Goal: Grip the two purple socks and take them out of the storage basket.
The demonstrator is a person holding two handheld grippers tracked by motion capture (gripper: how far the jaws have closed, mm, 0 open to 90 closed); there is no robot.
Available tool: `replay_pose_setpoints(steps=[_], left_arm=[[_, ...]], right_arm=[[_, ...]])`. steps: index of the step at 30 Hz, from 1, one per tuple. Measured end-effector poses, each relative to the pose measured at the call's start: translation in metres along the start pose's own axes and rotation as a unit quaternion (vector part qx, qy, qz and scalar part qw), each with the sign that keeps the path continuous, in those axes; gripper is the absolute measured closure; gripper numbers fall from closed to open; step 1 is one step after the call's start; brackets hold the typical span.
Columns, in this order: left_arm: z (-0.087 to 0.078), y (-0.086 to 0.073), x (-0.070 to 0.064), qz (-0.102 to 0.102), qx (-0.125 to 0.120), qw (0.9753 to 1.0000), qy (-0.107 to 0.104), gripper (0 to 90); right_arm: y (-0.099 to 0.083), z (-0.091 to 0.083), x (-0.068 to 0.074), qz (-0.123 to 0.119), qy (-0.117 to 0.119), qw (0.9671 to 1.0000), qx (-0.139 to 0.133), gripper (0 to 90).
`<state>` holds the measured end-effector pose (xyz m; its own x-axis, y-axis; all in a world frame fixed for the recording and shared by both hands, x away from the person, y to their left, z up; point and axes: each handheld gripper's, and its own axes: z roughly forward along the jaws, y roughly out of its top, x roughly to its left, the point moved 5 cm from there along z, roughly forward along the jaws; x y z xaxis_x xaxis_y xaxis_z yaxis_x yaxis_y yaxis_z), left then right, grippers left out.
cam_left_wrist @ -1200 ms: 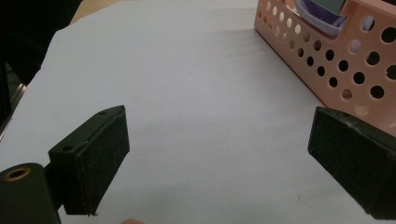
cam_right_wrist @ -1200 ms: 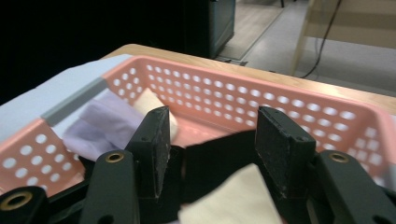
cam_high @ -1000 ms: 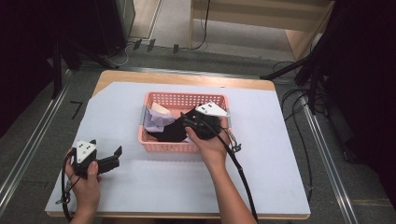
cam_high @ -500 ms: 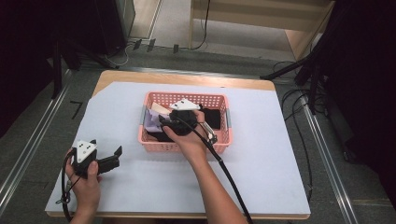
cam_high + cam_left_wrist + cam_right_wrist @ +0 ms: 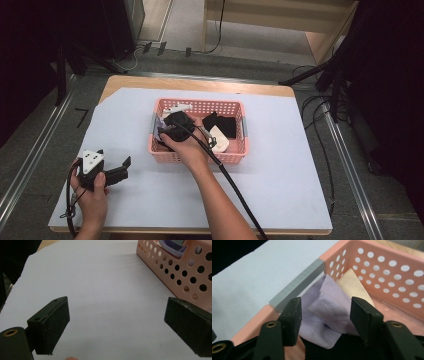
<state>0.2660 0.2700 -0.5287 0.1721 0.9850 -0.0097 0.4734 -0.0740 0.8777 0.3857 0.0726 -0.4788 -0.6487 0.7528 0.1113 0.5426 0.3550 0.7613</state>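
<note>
Movement over the last second belongs to the right gripper (image 5: 167,131): a second ago it sat over the right half of the pink basket (image 5: 235,156), and now it is at the basket's left end, nose down into the contents. The left gripper (image 5: 116,172) has not shifted; it rests on the white sheet (image 5: 280,165) at the near left, jaws spread wide and holding nothing, with the basket's perforated wall off to its right.

In the right gripper view, the jaws stand apart on either side of a raised fold of the lilac cloth (image 5: 329,310), which lies in the basket's left end against the grey handle (image 5: 297,287). The pads are close to the fold but not pressed onto it, so no grip is made yet. The shift probably means this cloth is the next piece to be picked out, and closing the jaws would be the step in hand.

Counted: one basket, two grippers, one lilac cloth, one cream cloth (image 5: 355,285) behind it, one white piece (image 5: 220,138) and at least one black piece (image 5: 223,124) in the basket's right half. More may lie hidden under the hand.
</note>
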Motion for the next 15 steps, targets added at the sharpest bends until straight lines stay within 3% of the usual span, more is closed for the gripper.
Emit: replay_pose_setpoints(steps=[7, 8, 9, 12, 15], left_arm=[[0.0003, 0.0000, -0.0002, 0.006, 0.005, 1.0000, 0.001, 6.8], [0.0003, -0.0001, -0.0005, 0.007, 0.005, 1.0000, 0.001, 6.9], [0.0003, -0.0001, -0.0006, 0.007, 0.005, 1.0000, 0.001, 6.9], [0.0002, -0.0001, -0.0006, 0.007, 0.004, 1.0000, 0.000, 7.3], [0.0002, -0.0001, -0.0007, 0.007, 0.004, 1.0000, -0.001, 7.4]], right_arm=[[0.0029, 0.0079, -0.0003, 0.014, 0.001, 0.9992, 0.038, 51.2], [0.0037, 0.0103, 0.0023, 0.012, 0.008, 0.9989, 0.045, 61.3], [0.0037, 0.0103, 0.0023, 0.012, 0.008, 0.9989, 0.045, 61.3], [0.0014, 0.0097, 0.0044, 0.012, -0.009, 0.9989, 0.046, 82.9], [-0.0002, 0.0060, 0.0022, 0.020, -0.015, 0.9993, 0.029, 87.2]])
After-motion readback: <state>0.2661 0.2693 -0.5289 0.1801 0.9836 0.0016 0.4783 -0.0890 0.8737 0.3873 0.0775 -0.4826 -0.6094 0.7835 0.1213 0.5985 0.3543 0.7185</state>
